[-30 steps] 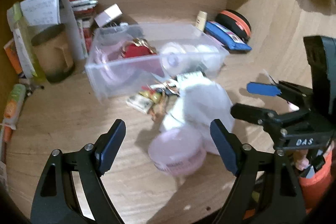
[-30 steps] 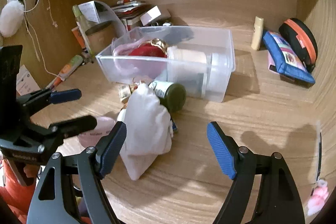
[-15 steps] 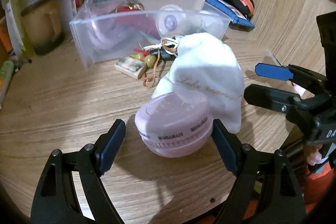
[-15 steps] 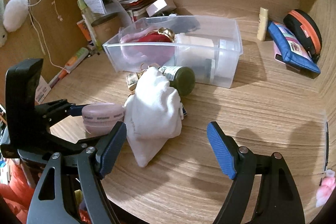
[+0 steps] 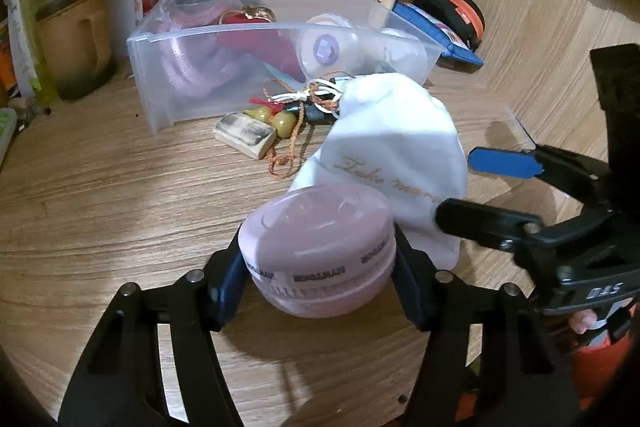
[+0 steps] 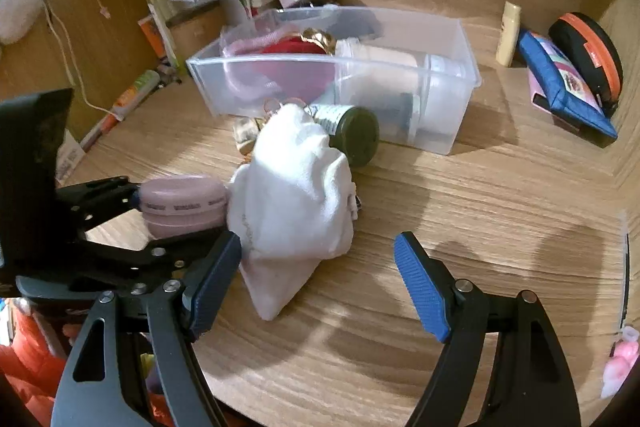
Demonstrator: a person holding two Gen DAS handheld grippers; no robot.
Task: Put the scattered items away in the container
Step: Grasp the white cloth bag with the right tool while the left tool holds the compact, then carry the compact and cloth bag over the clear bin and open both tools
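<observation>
My left gripper point(image 5: 318, 277) is shut on a round pink case point(image 5: 316, 247) that sits on the wooden desk; the case also shows in the right wrist view point(image 6: 182, 205). A white drawstring pouch point(image 6: 292, 203) lies right beside it, also in the left wrist view point(image 5: 392, 151). My right gripper point(image 6: 318, 285) is open and empty, just in front of the pouch. A dark green jar point(image 6: 354, 133) lies on its side behind the pouch. A keychain bundle point(image 5: 280, 115) lies before the clear plastic bin point(image 6: 452, 131), which holds several items.
A blue pouch point(image 6: 568, 83), a black and orange case point(image 6: 588, 55) and a small cream bottle point(image 6: 508, 35) lie at the back right. A brown mug point(image 5: 76, 43), papers and boxes crowd the back left. Wooden walls enclose the desk.
My left gripper moved forward around the pink case and closed on it. My right gripper moved closer to the white pouch and stayed open.
</observation>
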